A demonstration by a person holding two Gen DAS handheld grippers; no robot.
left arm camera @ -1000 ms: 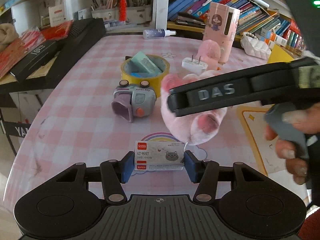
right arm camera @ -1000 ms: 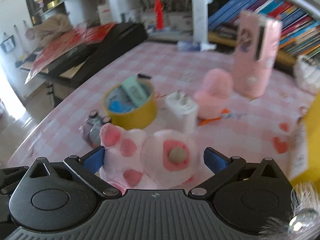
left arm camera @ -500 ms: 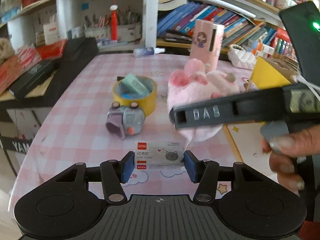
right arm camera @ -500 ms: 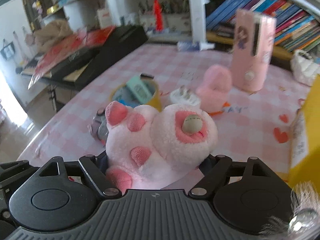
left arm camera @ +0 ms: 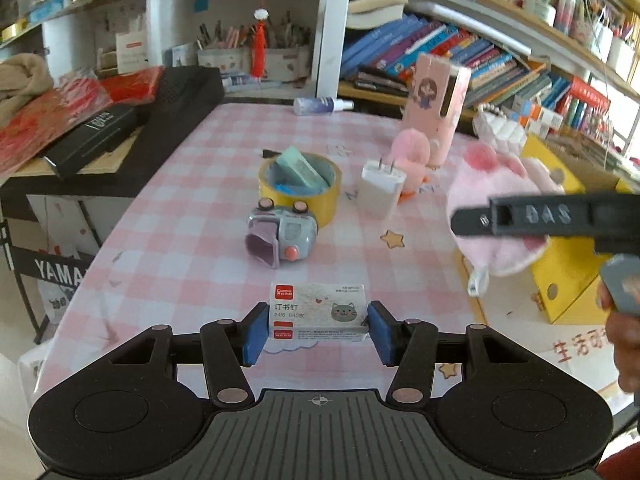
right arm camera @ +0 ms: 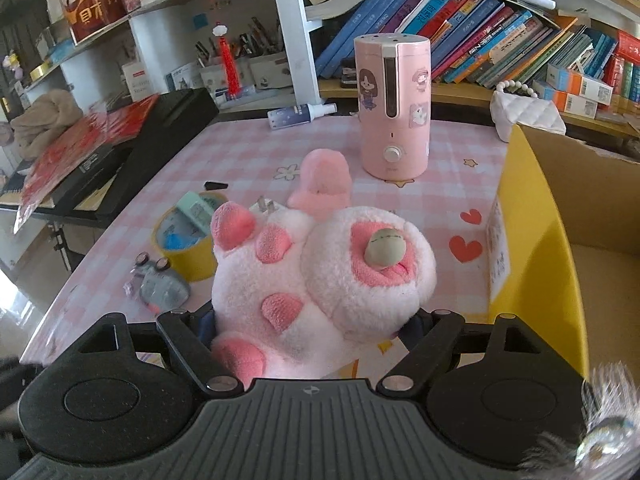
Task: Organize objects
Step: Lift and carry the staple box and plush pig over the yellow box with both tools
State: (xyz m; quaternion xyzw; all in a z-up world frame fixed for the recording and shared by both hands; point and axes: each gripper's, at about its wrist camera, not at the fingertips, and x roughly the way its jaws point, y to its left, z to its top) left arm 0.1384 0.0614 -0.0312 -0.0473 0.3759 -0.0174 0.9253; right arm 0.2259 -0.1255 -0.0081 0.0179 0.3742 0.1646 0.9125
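Note:
My left gripper (left arm camera: pixel 318 330) is shut on a small white staple box (left arm camera: pixel 318 312) with a cat drawing, held between the blue pads (left arm camera: pixel 256 332) a little above the pink checked tablecloth (left arm camera: pixel 192 240). My right gripper (right arm camera: pixel 308 328) is shut on a pink plush paw toy (right arm camera: pixel 320 272), which fills the space between its fingers and hides the pads. In the left wrist view the plush paw toy (left arm camera: pixel 496 200) hangs in the air at the right, under the right gripper's black finger (left arm camera: pixel 540 216), next to a yellow box (left arm camera: pixel 568 280).
The open yellow box (right arm camera: pixel 532 240) stands at the table's right edge. On the cloth are a yellow tape roll (left arm camera: pixel 298 188), a grey toy watch (left arm camera: pixel 282 232), a white charger plug (left arm camera: pixel 380 190), a small pink plush (left arm camera: pixel 412 156), a pink humidifier (right arm camera: pixel 394 108) and a spray bottle (left arm camera: pixel 320 105). Bookshelves stand behind.
The right gripper closed on the plush paw, lifted it off the table and carried it right, next to the yellow box. The left gripper rose a little with the staple box.

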